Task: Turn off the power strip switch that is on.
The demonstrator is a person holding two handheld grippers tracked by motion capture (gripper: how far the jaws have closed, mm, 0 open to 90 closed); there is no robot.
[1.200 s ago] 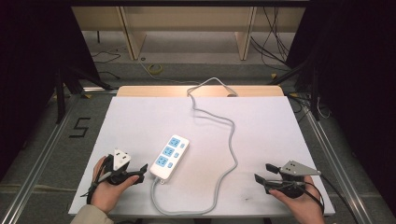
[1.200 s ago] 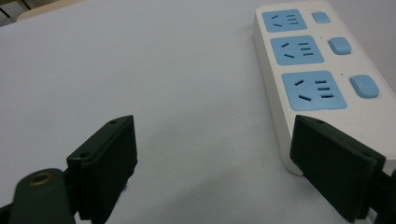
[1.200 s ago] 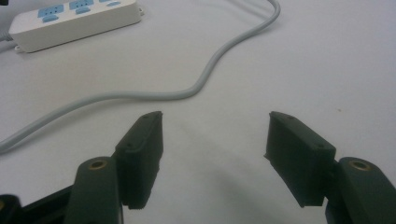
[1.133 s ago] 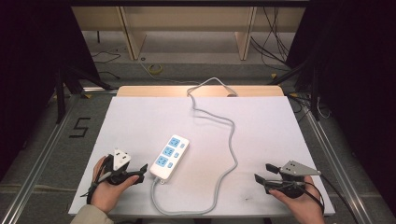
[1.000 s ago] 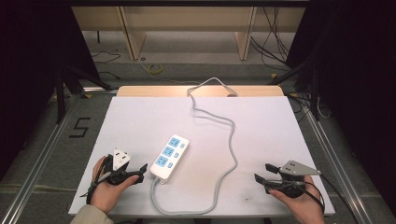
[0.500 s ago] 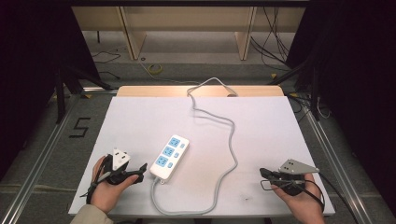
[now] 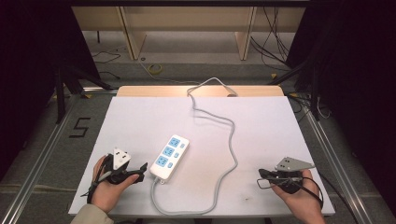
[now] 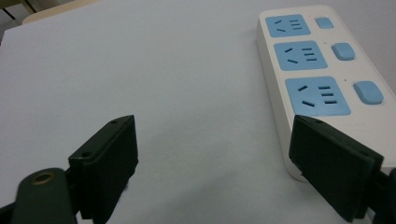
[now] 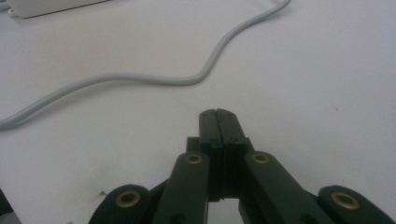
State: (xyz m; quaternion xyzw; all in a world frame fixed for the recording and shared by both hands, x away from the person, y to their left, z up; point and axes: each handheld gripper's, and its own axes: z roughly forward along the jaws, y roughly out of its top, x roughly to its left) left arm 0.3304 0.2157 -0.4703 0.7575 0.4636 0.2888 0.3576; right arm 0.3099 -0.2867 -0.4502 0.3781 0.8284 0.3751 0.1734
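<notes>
In the high view I had the left gripper (image 7: 138, 171) resting on the near left part of the white table (image 7: 140, 121), held in my left hand (image 7: 108, 186), its jaws pointing right toward the power strip (image 7: 169, 157). The left gripper (image 8: 212, 163) stood spread wide, with only bare table between its jaws; in the left gripper view one jaw lay just beside the near end of the power strip (image 8: 322, 70), and I could not tell whether it touched.

The power strip, white with three blue sockets and three blue switches, lay near the middle of the table, angled from near left to far right. Its grey cable (image 7: 231, 154) left the near end, curved right along the near edge, then snaked toward the far edge and over it.

The right gripper (image 7: 262, 175) sat at the near right corner in my right hand (image 7: 299, 200), well apart from the power strip. In the right gripper view the right gripper (image 9: 218, 114) had its jaws pressed together with nothing between them, above bare table, the cable (image 9: 154, 79) lying farther off.
</notes>
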